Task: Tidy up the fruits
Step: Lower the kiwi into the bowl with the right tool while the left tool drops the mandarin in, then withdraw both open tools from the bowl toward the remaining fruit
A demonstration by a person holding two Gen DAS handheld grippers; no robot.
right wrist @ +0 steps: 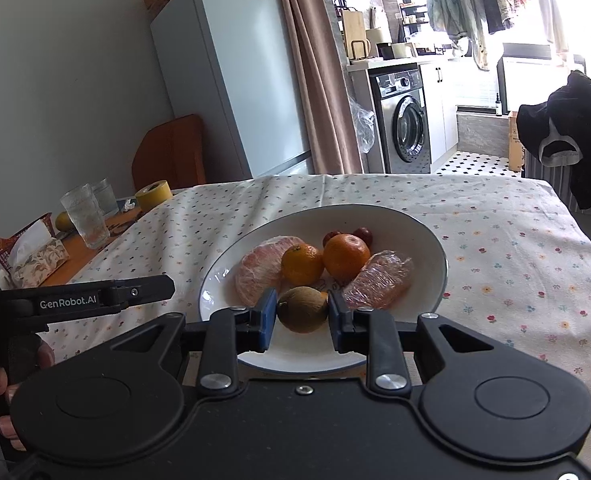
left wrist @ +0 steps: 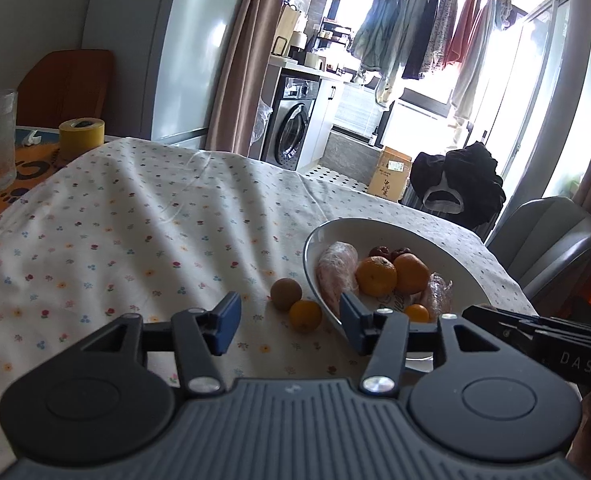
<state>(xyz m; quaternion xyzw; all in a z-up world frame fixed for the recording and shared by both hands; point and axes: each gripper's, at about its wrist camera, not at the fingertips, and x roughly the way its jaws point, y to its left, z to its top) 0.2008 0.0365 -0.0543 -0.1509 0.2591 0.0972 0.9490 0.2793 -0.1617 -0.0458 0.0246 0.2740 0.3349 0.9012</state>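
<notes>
Your right hand-held gripper (right wrist: 302, 316) clamps the brown fruit (right wrist: 302, 309); lower it gently into the plate (right wrist: 435, 256), left hand-held gripper (left wrist: 289, 322) spread apart.

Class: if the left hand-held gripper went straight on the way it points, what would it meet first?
Probably the small orange on the tablecloth, lying just ahead between the open left hand-held gripper fingers, with the brown fruit behind it; depth is unclear.

— Where's everything sitting?
— Plate (right wrist: 423, 236) at the table's (right wrist: 515, 264) centre, two wrapped pieces in it at nine (right wrist: 261, 270) and four o'clock (right wrist: 379, 282), two oranges (right wrist: 301, 263) between them.
— And outside it?
— Two loose fruits (left wrist: 286, 294) on the cloth at the plate's eight o'clock, touching each other.
</notes>
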